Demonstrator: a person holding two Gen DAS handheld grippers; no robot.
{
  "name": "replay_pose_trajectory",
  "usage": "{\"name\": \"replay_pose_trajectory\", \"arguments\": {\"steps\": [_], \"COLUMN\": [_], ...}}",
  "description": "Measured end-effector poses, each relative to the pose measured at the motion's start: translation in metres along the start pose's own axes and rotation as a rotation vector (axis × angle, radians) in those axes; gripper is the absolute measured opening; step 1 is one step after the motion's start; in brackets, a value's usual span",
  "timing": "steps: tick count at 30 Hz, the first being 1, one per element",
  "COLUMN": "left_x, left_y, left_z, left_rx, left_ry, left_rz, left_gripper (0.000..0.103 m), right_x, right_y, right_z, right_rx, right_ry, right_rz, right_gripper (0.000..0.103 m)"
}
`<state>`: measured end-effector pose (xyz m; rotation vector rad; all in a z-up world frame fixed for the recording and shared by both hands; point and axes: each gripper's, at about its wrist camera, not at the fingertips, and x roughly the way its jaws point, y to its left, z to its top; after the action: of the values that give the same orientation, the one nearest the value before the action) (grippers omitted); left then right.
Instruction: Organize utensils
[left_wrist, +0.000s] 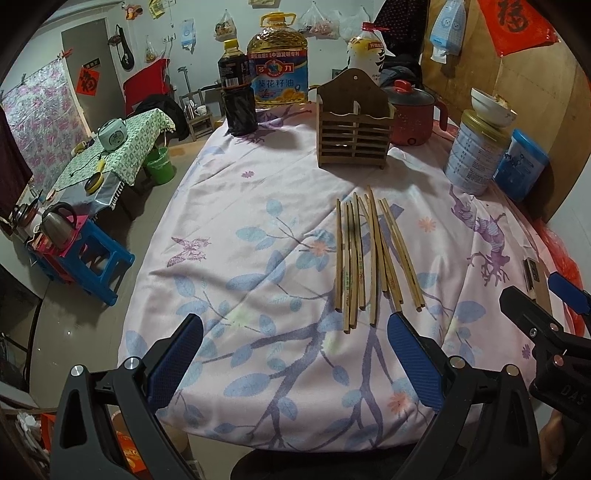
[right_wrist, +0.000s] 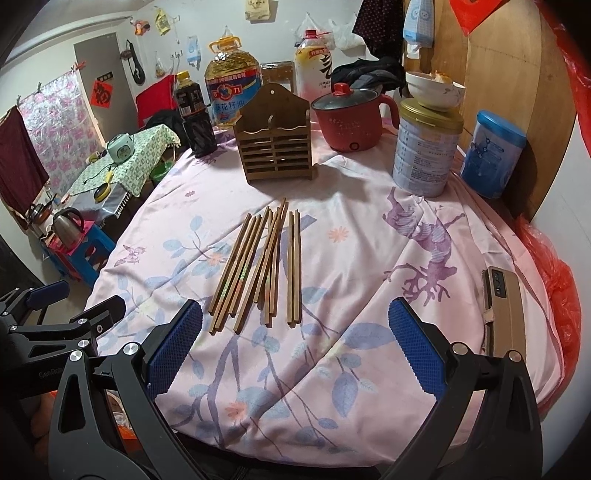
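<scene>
Chopsticks (left_wrist: 369, 258): loose bundle flat on the table (left_wrist: 258, 206), mid-cloth
Wooden holder (left_wrist: 354, 125): upright beyond them, apart
Left gripper (left_wrist: 295, 354): spread wide, holding nothing
Right gripper (right_wrist: 295, 347): spread wide, holding nothing

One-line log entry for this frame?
left gripper: open, empty | right gripper: open, empty | chopsticks: loose on cloth | holder: empty

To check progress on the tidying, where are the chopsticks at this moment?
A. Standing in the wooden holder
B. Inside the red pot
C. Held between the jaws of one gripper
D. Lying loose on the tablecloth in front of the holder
D: the chopsticks lie in a loose bunch on the tablecloth, near side of the wooden holder, and both grippers' jaws are open and hold nothing.
</scene>
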<state>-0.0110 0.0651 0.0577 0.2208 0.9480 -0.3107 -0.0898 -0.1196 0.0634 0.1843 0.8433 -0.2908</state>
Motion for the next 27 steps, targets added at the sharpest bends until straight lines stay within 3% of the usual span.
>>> {"name": "replay_pose_trajectory", "arguments": {"steps": [27], "left_x": [-0.0056], "left_y": [-0.0074], "left_z": [-0.0055], "left_rx": [0.018], "left_ry": [-0.038], "left_rz": [0.025], "left_gripper": [0.098], "right_x": [-0.0054], "right_y": [-0.0059], "right_z": [-0.0037], "right_rx": [0.006], "right_ry": [-0.009], "right_rz": [0.001], "right_gripper": [0.097]}}
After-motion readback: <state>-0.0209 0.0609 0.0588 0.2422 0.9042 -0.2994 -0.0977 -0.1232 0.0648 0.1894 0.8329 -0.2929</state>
